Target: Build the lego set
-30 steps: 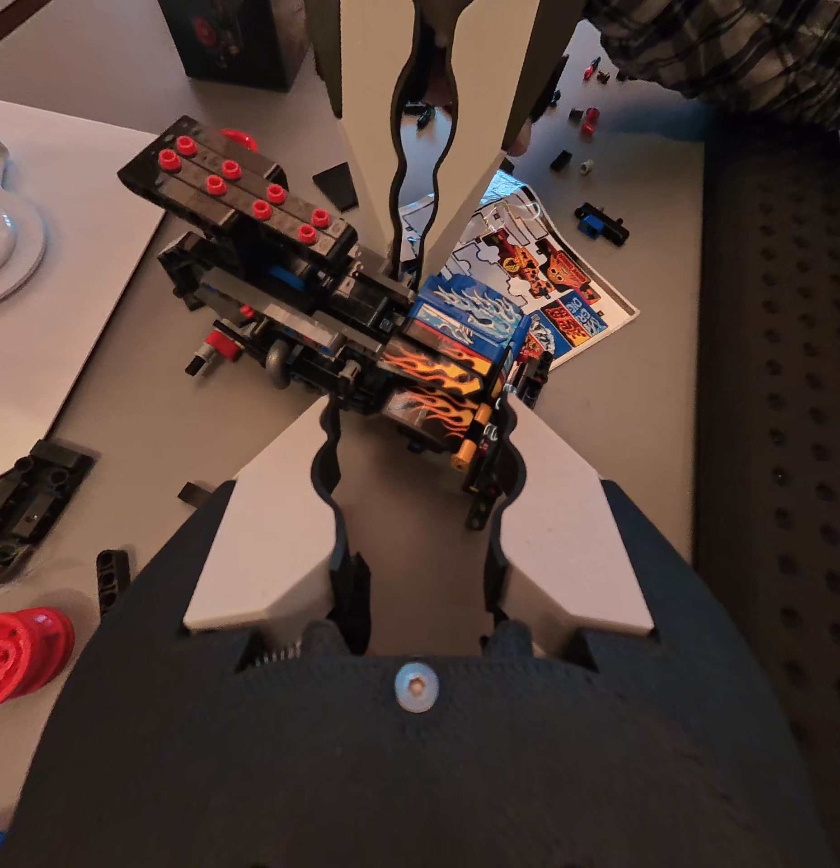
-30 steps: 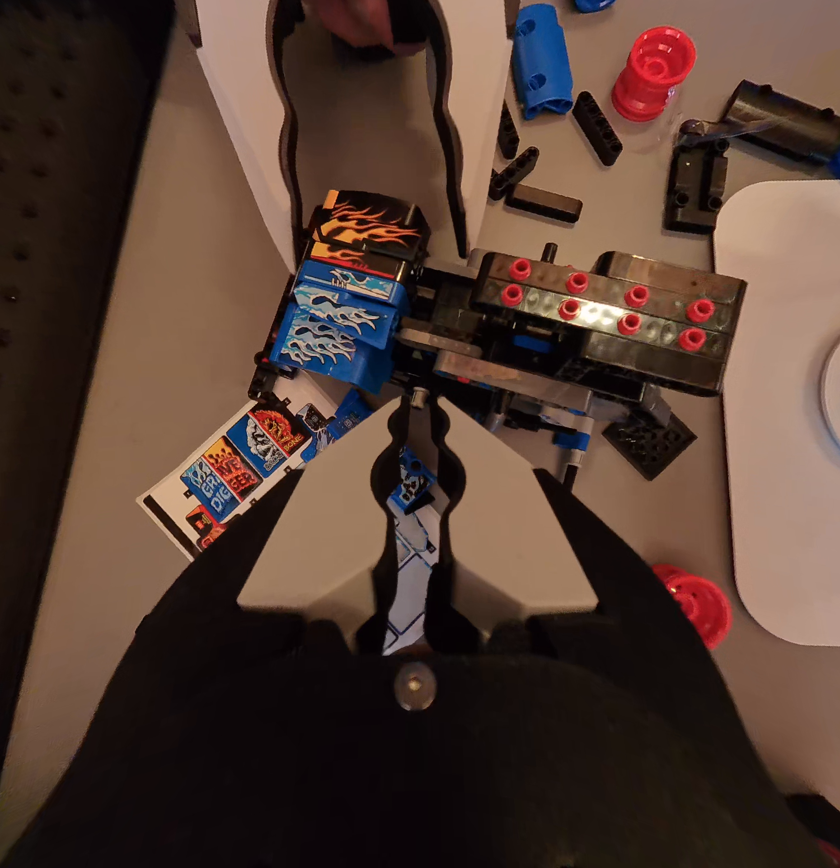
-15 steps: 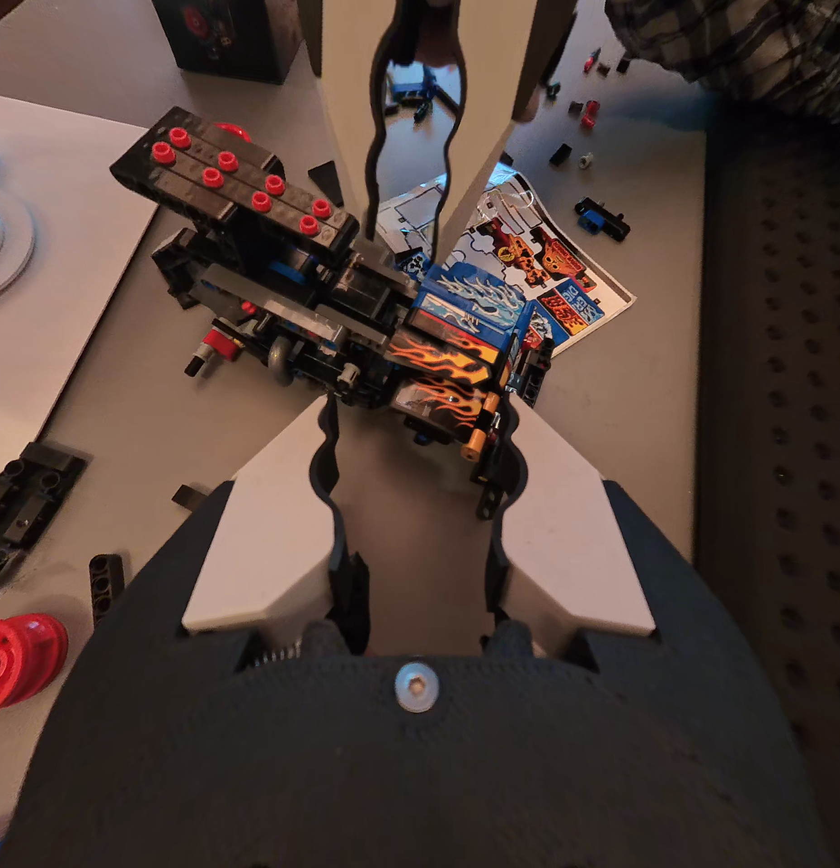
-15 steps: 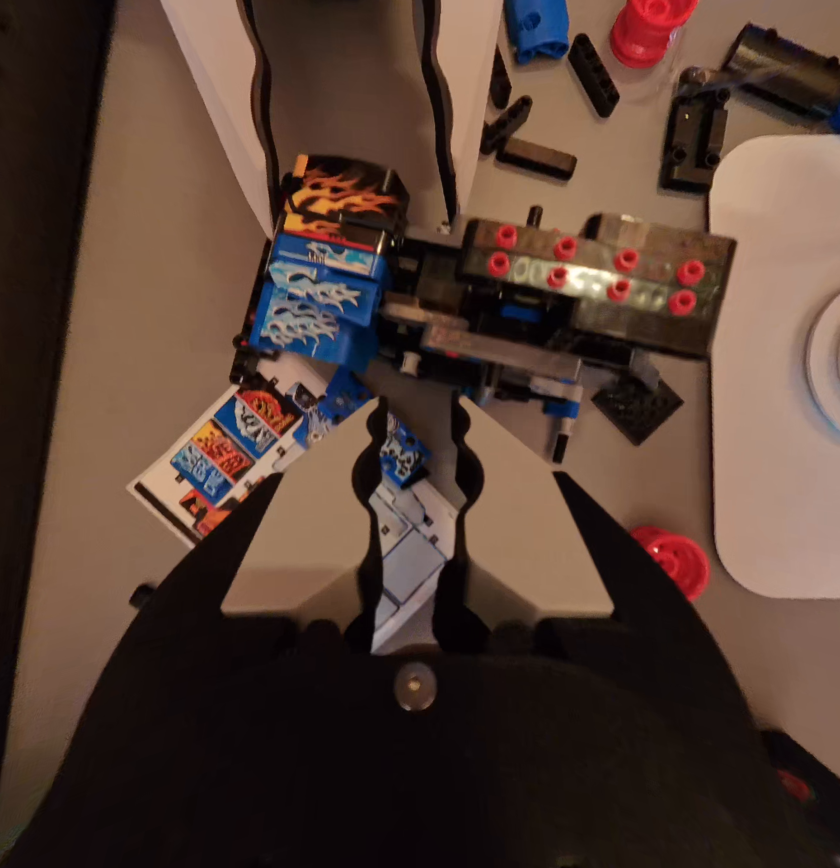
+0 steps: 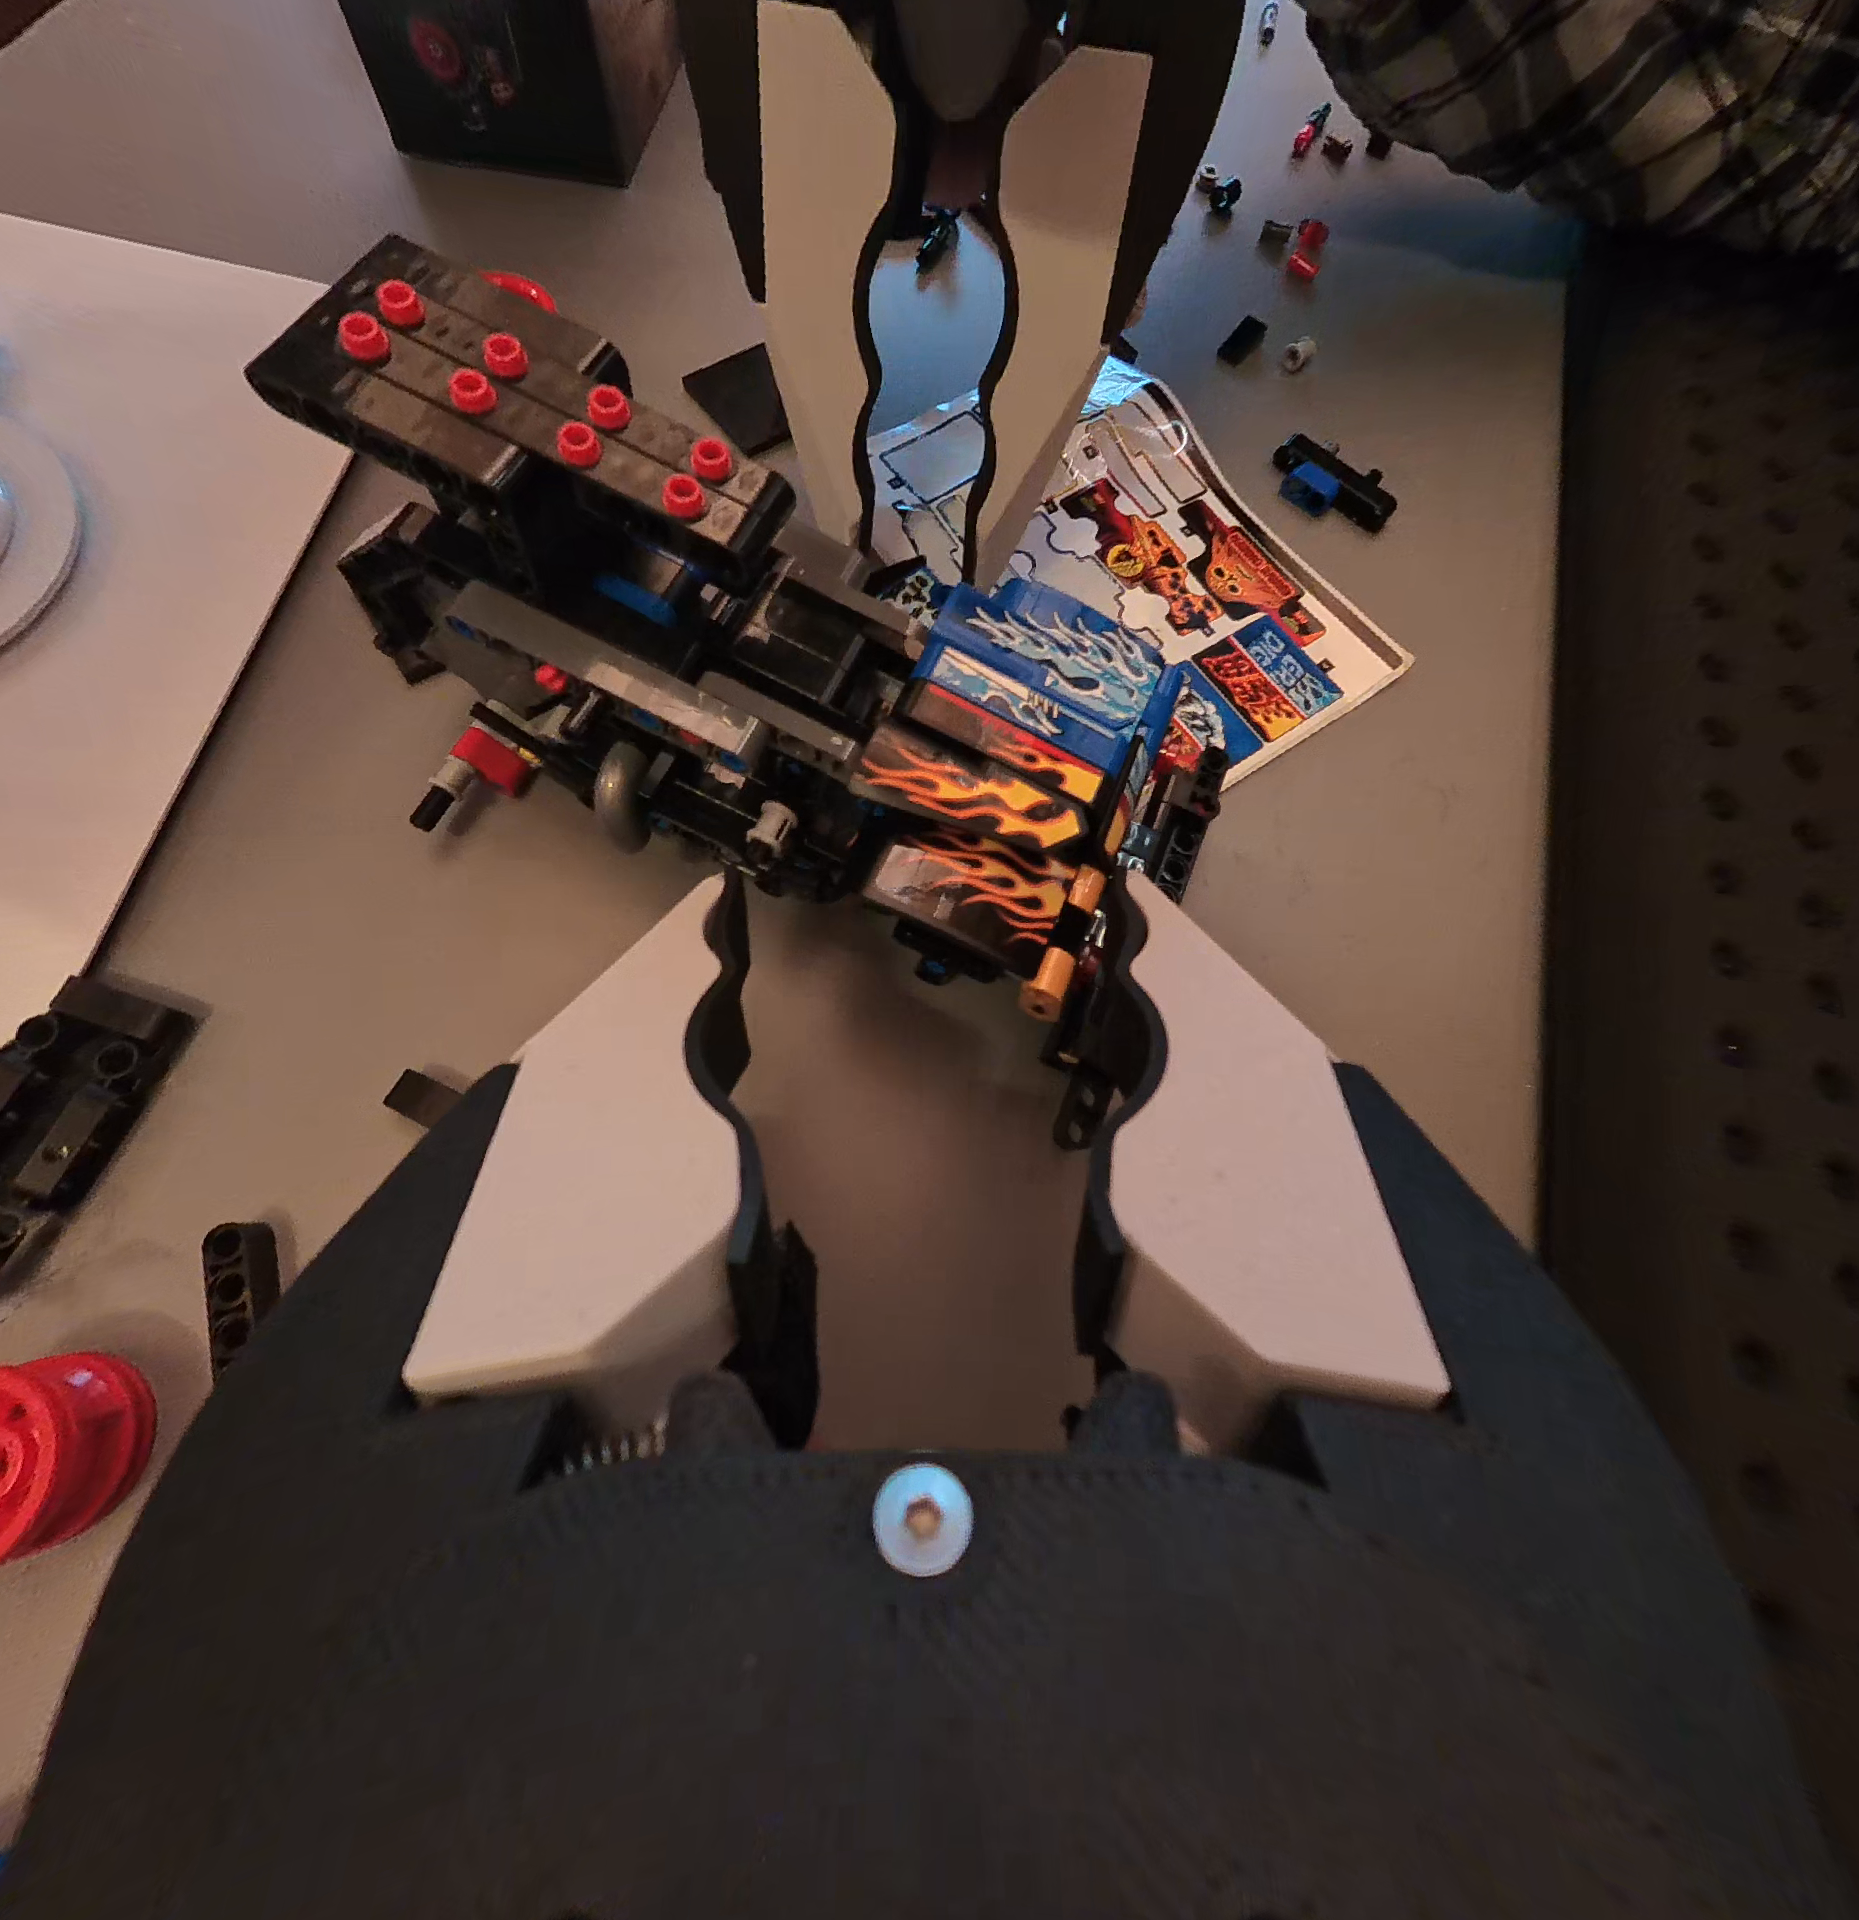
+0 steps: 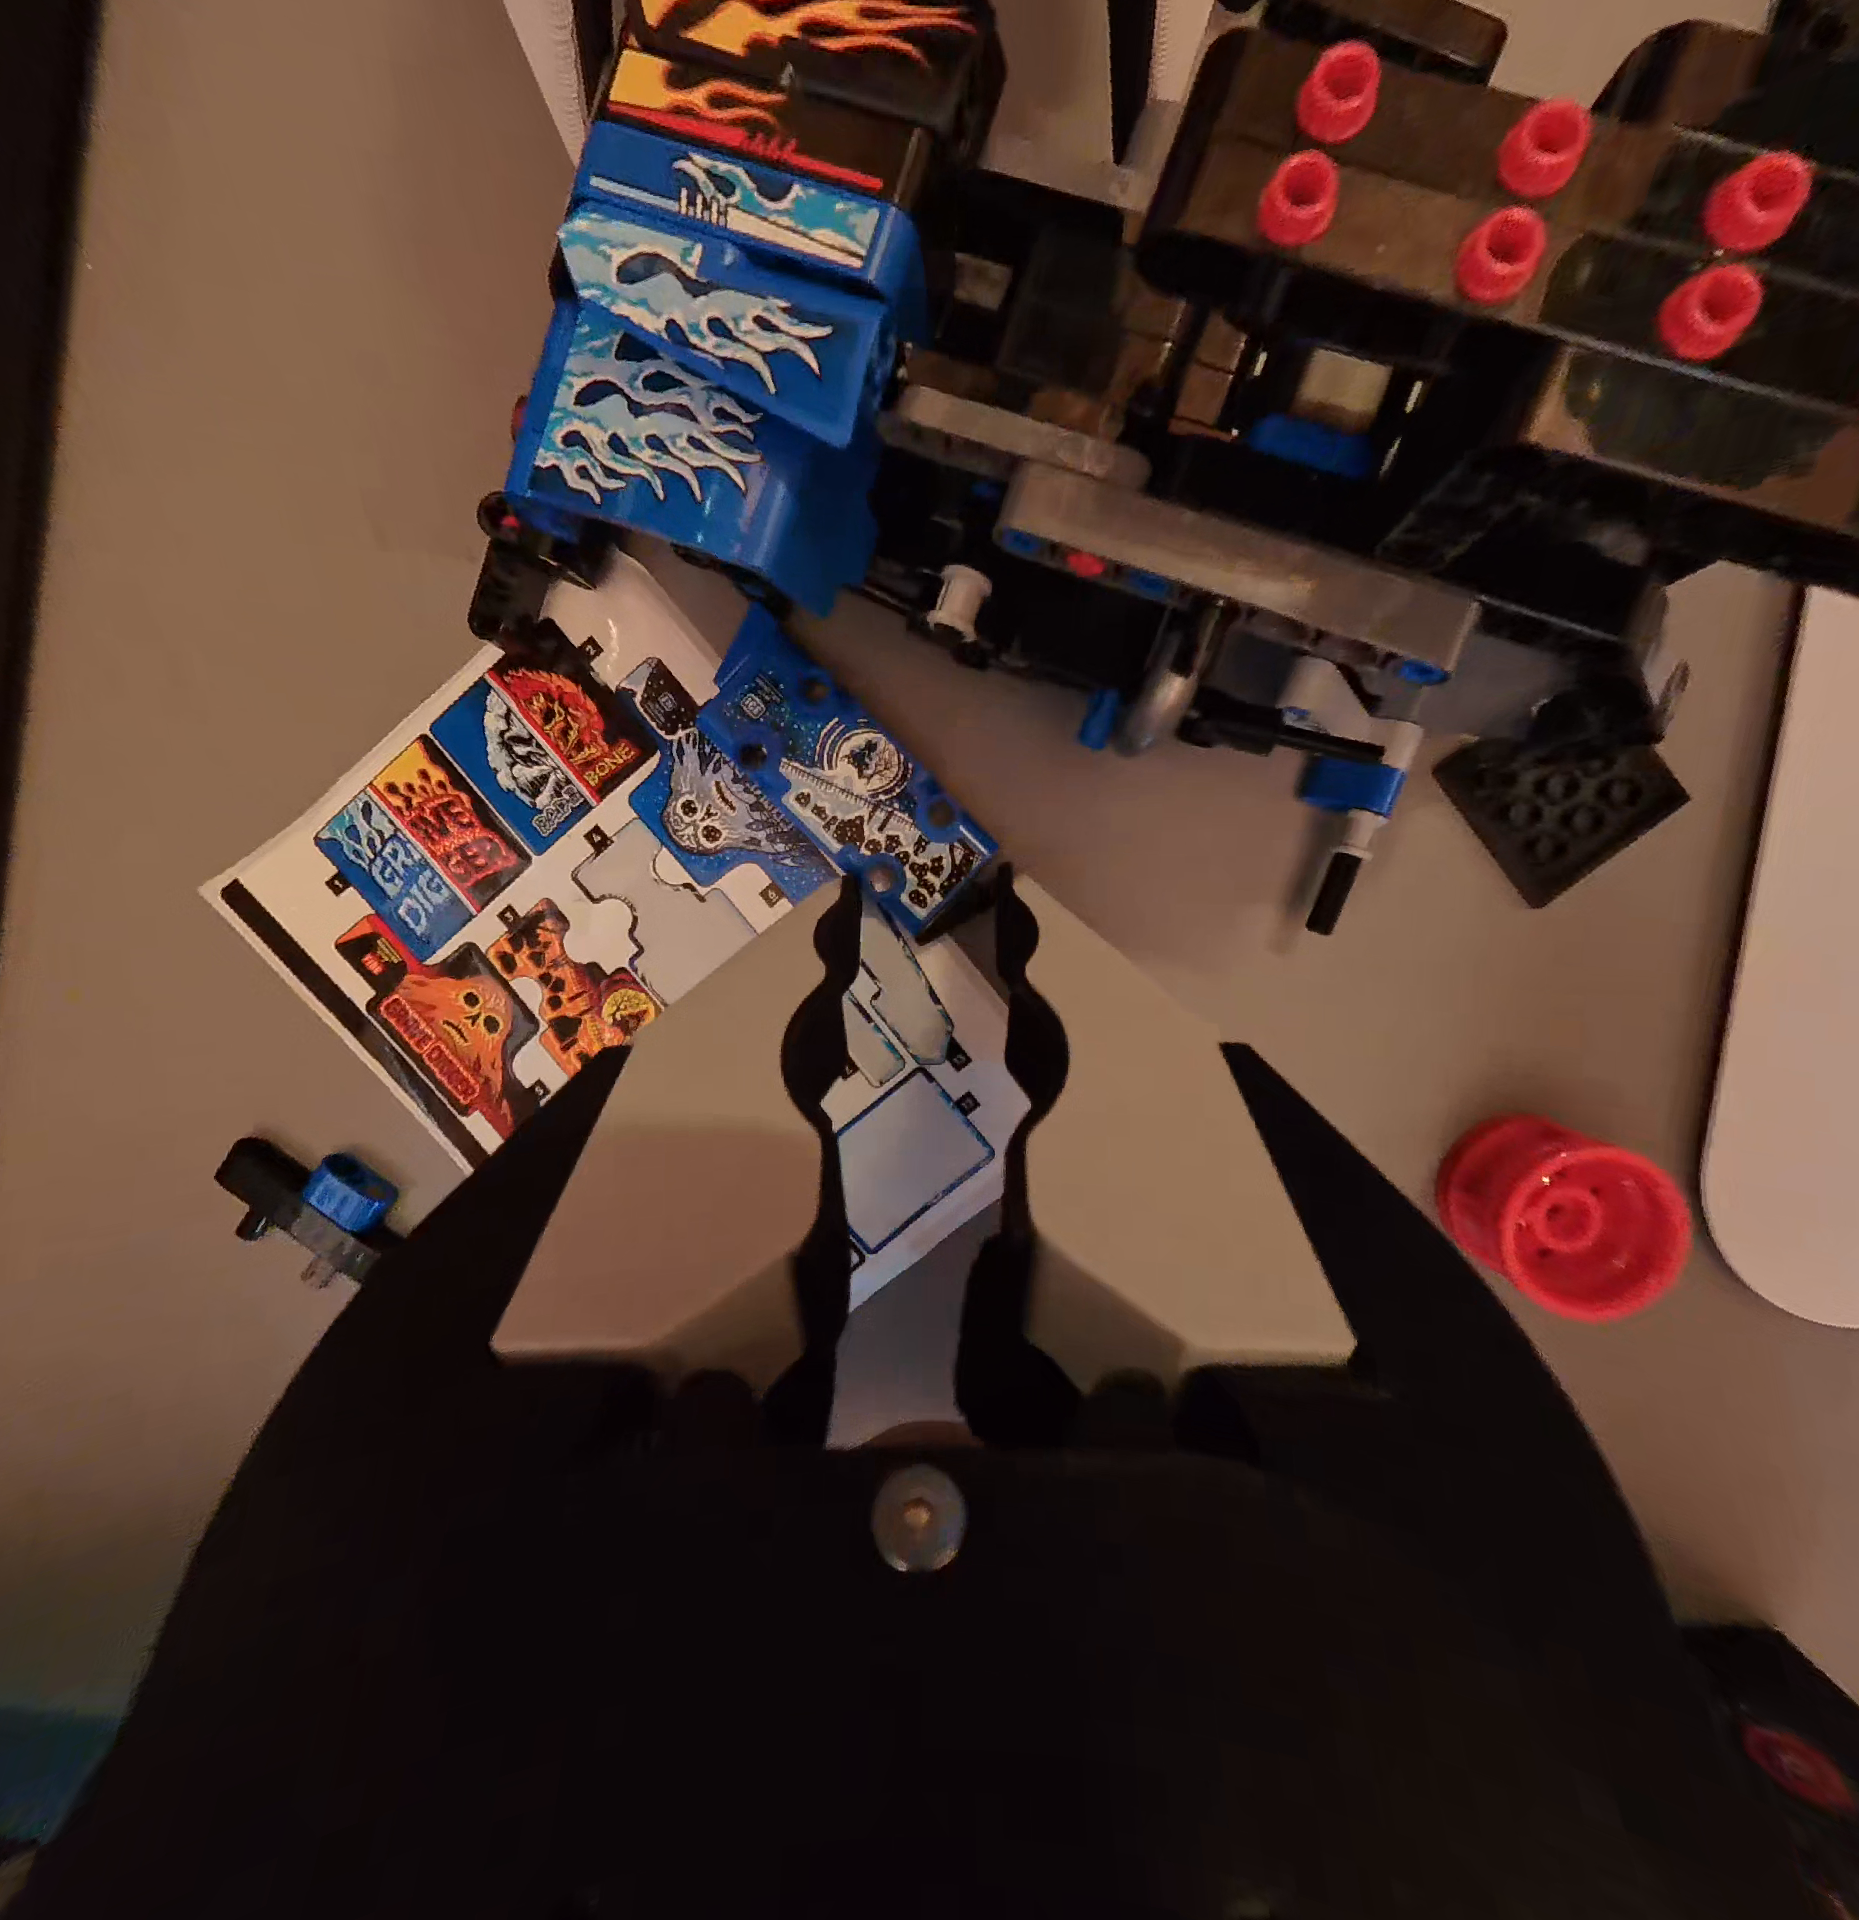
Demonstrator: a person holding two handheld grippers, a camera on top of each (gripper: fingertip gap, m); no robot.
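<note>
Left wrist view: the left gripper [image 5: 925,925] has its fingers spread wide, holding nothing — their tips sit against the flame-printed front of the lego truck [image 5: 759,665] on the grey tabletop [image 5: 1372,935]. Beyond it lies the sticker sheet [image 5: 1216,561].

Right wrist view: the right gripper [image 6: 925,904] shows a narrow gap between its fingers, nothing clamped — the tips hover just by a blue printed panel [image 6: 852,779] resting on the sticker sheet [image 6: 468,883], beside the truck [image 6: 1216,416]. A red wheel hub [image 6: 1564,1216] lies well apart.

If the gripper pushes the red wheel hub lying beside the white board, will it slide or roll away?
The red wheel hub looks round, so it would probably roll. It seems small hard plastic, likely light. Nothing touches it, so little would stop it.
</note>
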